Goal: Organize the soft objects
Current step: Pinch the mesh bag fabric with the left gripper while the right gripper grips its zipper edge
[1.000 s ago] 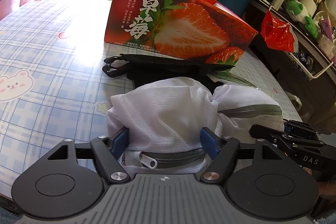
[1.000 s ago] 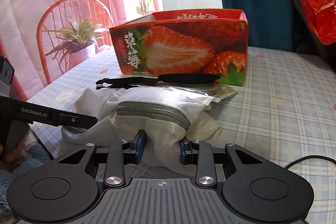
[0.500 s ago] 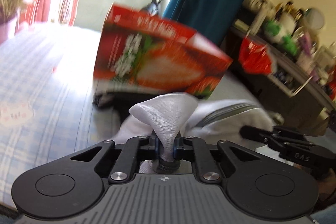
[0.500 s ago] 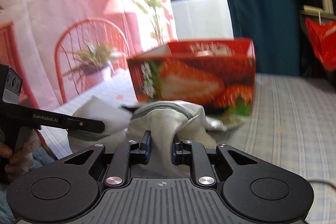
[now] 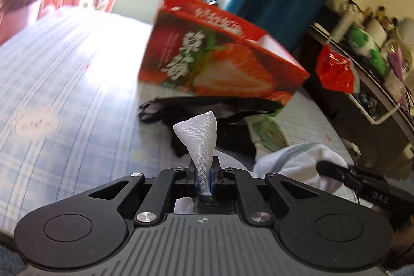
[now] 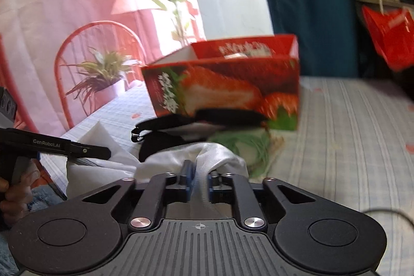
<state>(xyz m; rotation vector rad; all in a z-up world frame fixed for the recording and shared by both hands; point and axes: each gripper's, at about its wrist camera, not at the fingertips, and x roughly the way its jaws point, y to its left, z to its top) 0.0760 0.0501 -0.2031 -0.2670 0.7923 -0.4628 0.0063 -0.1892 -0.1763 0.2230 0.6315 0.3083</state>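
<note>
My left tongs are clenched tight on a pinch of the white mesh zip-up laundry bag; the fabric stands up out of the pads in a little twisted cone. My right tongs grip another fold of the same bag; their jaws have just been easing a touch wider, but mesh is plainly between the pads and pressed there. The bag hangs between the two grips, just above the blue-checked table, its far side sagging toward the right tongs.

Handling guess: very light, limp, no stiffness at all. It bunches wherever it is pinched and drapes everywhere else. The mesh looks slick, so a thin pinch could creep out. A thick fold, or the grey zip seam, is likely the safer hold. It is not fragile.

Just beyond the bag lie a black strapped pouch and a green-printed plastic packet. Behind them stands the open red strawberry-print cardboard box. That box is my guess for where the bag goes.
</note>
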